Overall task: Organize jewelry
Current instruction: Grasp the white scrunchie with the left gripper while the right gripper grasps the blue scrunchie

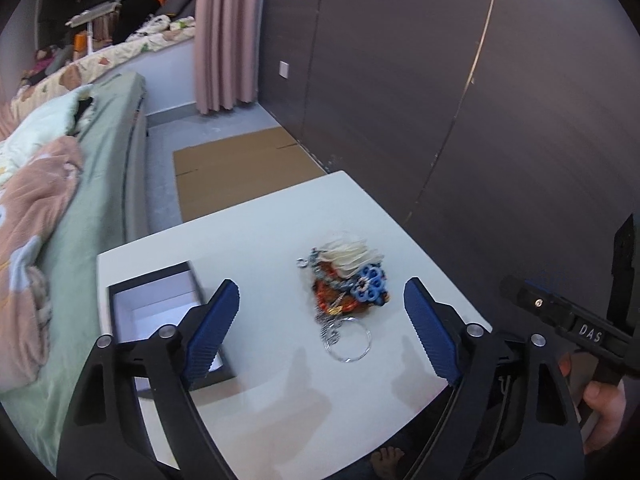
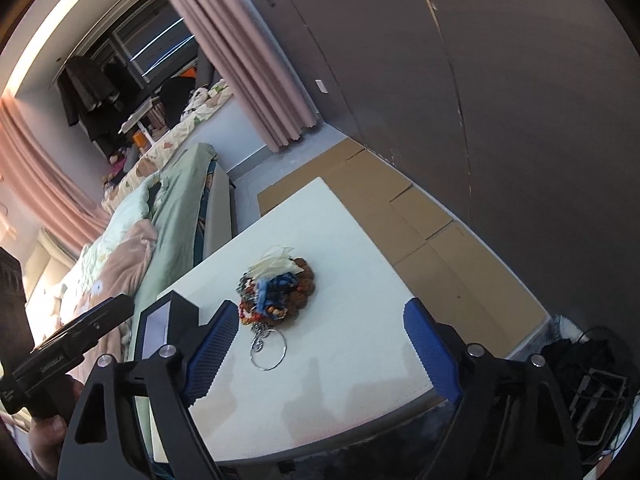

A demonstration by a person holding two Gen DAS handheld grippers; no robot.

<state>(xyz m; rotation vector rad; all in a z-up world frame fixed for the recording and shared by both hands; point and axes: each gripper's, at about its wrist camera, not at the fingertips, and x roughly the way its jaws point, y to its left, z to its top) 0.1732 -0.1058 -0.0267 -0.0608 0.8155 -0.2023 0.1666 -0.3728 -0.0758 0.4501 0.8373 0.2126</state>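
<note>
A heap of jewelry [image 1: 348,284] lies mid-table: white shell pieces, a blue beaded piece, orange-red beads, and a silver ring bangle [image 1: 350,340] at its near edge. It also shows in the right wrist view [image 2: 276,288], with the bangle [image 2: 269,350]. An open black box with a white inside [image 1: 160,308] stands at the table's left; in the right wrist view it [image 2: 160,320] stands by the left finger. My left gripper [image 1: 320,328] is open above the table, near the heap. My right gripper [image 2: 320,344] is open and empty, near the bangle.
The white table [image 1: 256,232] stands beside a bed with green and pink bedding [image 1: 60,208] on the left. Flattened cardboard [image 1: 236,168] lies on the floor beyond it. A dark wall [image 1: 460,80] runs along the right. Cables and dark gear [image 2: 592,392] sit on the floor right.
</note>
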